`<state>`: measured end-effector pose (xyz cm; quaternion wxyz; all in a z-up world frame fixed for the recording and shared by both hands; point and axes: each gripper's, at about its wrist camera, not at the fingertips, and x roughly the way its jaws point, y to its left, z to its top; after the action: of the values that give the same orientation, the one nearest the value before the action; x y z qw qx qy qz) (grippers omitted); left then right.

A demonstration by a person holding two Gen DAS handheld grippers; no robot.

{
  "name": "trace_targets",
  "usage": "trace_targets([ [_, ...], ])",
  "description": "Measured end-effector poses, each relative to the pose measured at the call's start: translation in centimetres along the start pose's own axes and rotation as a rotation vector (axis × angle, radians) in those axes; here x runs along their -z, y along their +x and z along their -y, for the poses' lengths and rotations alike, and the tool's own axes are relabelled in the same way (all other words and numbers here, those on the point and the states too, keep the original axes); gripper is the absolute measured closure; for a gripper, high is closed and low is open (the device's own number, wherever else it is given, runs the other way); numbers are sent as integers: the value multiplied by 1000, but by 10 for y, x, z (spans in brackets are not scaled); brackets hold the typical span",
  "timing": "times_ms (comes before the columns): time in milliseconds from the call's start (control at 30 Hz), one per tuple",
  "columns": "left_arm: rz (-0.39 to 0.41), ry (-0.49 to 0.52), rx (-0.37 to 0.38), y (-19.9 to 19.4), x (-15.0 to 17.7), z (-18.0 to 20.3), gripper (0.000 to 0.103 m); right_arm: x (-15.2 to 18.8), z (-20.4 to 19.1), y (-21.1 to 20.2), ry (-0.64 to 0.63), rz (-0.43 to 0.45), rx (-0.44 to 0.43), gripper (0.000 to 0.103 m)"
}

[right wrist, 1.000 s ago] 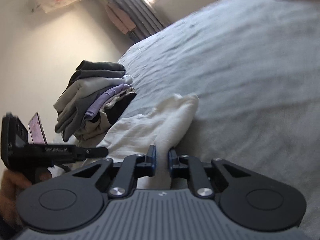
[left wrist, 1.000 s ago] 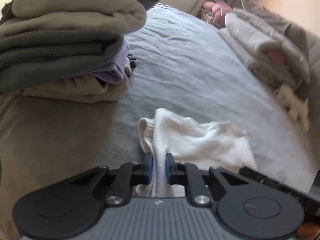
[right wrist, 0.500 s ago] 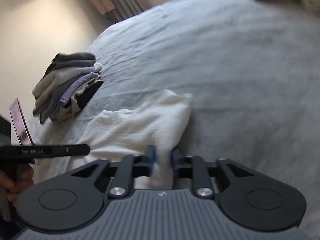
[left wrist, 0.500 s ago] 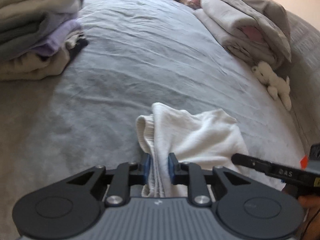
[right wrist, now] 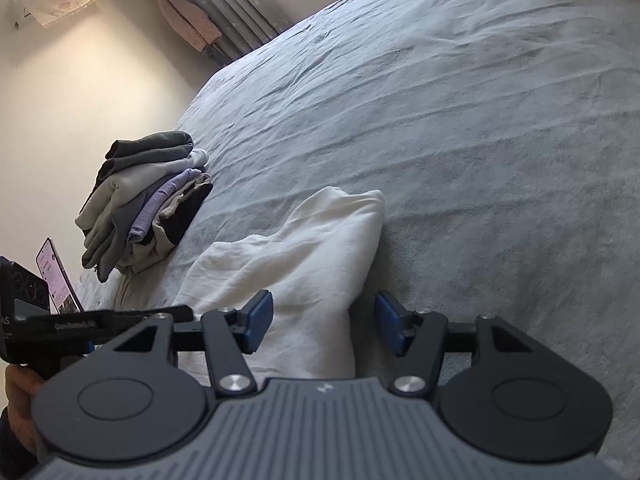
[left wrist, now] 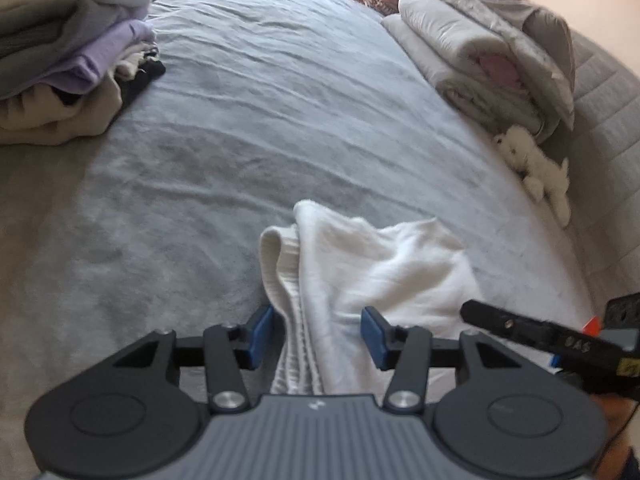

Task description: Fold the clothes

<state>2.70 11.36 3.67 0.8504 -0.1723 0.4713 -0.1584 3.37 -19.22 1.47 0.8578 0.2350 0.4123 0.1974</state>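
Left gripper [left wrist: 316, 336]: jaws opening, blue pads clear of the cloth on both sides, with the ribbed edge of the white garment [left wrist: 360, 272] running between them, released. Right gripper [right wrist: 324, 324]: jaws also opening; a fold of the same garment [right wrist: 304, 260] sits between the pads, against the left pad or just off it, cannot tell which, and apart from the right one. Garment lies bunched on the grey bedspread [left wrist: 260, 128], near the edge of the bed closest to the person. Its near end is hidden under both gripper bodies, so how far it reaches is not visible. Stack of folded clothes [right wrist: 144, 200] sits at the left side of the bed, well apart from the garment; in the left wrist view it is cut off by the frame. A lit phone [right wrist: 58, 276] stands beside the stack, partly hidden behind the left gripper. Rolled bedding [left wrist: 488, 48] and a small white plush toy [left wrist: 536, 164] lie along the far right edge. The person's hand shows only as a sliver at the frame corners. Wide bare bedspread lies beyond the garment, between stack and bedding.
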Motion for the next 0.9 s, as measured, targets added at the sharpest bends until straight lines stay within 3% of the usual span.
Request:
trace_targets([
  [200, 22, 29, -26, 4, 3, 6, 54, 5, -2, 3, -23, 10, 13, 40],
  [333, 33, 60, -41, 6, 5, 12, 75, 10, -11, 7, -70, 26, 37, 37],
  [433, 42, 61, -46, 6, 7, 15, 82, 12, -14, 9, -82, 36, 45, 37],
  [900, 111, 162, -124, 2, 17, 34, 86, 14, -14, 9, -34, 59, 37, 42],
])
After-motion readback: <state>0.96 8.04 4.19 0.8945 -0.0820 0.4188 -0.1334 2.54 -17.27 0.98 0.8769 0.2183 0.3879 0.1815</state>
